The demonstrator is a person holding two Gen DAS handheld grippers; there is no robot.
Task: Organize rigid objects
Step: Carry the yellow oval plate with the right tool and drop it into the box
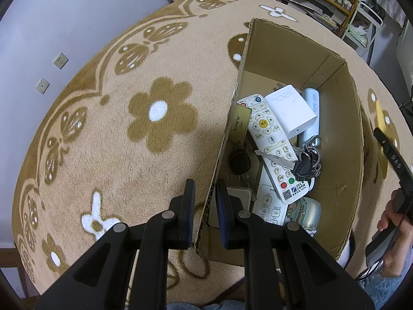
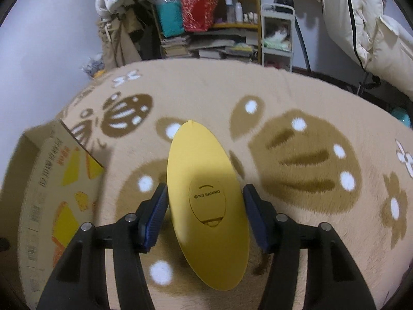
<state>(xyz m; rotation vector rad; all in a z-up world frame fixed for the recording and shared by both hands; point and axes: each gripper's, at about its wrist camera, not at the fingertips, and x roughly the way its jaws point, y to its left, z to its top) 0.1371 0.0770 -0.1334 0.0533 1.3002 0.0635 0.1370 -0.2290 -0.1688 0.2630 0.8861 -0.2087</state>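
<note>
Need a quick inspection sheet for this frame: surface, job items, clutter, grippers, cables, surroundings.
Surface: beige flower-and-butterfly blanket.
Job's things: cardboard box holds white remote, white charger, keys, gold AIMA card; yellow oval item outside the box, in the right grip.
Clutter: nothing seen on the blanket.
Grippers: left hand-held gripper clamps the box wall; right hand-held gripper closed on the yellow oval item.
Cables: nothing seen.
Surroundings: crowded shelf, wall sockets.
</note>
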